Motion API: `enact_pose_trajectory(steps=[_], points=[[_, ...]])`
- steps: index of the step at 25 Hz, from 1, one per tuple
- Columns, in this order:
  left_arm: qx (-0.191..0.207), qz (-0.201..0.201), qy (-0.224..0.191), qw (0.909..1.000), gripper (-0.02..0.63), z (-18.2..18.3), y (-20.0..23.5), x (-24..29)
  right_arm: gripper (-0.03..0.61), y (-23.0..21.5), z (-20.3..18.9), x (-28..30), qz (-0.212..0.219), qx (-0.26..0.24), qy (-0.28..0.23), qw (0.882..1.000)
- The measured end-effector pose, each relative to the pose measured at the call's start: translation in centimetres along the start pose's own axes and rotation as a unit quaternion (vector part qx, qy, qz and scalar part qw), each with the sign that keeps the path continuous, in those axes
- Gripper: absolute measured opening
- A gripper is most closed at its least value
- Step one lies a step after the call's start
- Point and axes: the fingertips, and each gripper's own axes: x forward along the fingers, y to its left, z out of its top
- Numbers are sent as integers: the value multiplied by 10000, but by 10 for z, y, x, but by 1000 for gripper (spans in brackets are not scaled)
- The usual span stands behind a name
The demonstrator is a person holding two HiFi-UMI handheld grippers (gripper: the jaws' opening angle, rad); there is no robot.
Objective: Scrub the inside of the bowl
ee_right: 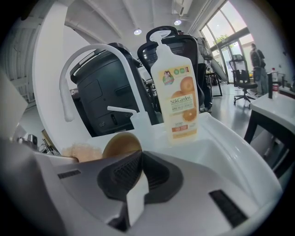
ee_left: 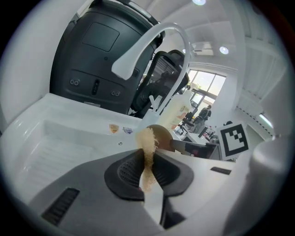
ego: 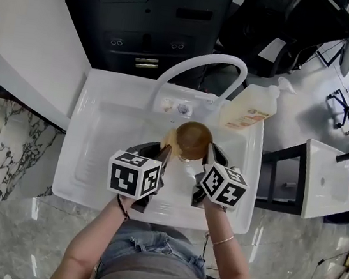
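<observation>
A brown wooden bowl hangs over the white sink, tipped so that its outside faces up. My right gripper is shut on its rim; in the right gripper view the bowl stands just beyond the shut jaws. My left gripper is shut on a beige fibrous scrubber, which sticks out between the pads and reaches the bowl's left side. The scrubber also shows left of the bowl in the right gripper view. The bowl's inside is hidden.
A white arched faucet rises behind the bowl. An orange-labelled soap bottle stands on the sink's back right corner. A dark cabinet is behind the sink, a marble wall at left, a white side table at right.
</observation>
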Motion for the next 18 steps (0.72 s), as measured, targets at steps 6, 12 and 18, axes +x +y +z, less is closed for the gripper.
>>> enact_pose_trajectory(steps=[6, 12, 18], points=[[266, -117, -417, 9987, 46, 25, -17, -15, 18, -2, -4, -1, 14, 138, -1, 9999], [-42, -493, -805, 9955, 46, 42, -45, 2, 18, 12, -4, -2, 140, 320, -131, 9993], [-307, -685, -989, 9923, 46, 44, -63, 20, 18, 22, 6, -9, 229, 276, -344, 9988]])
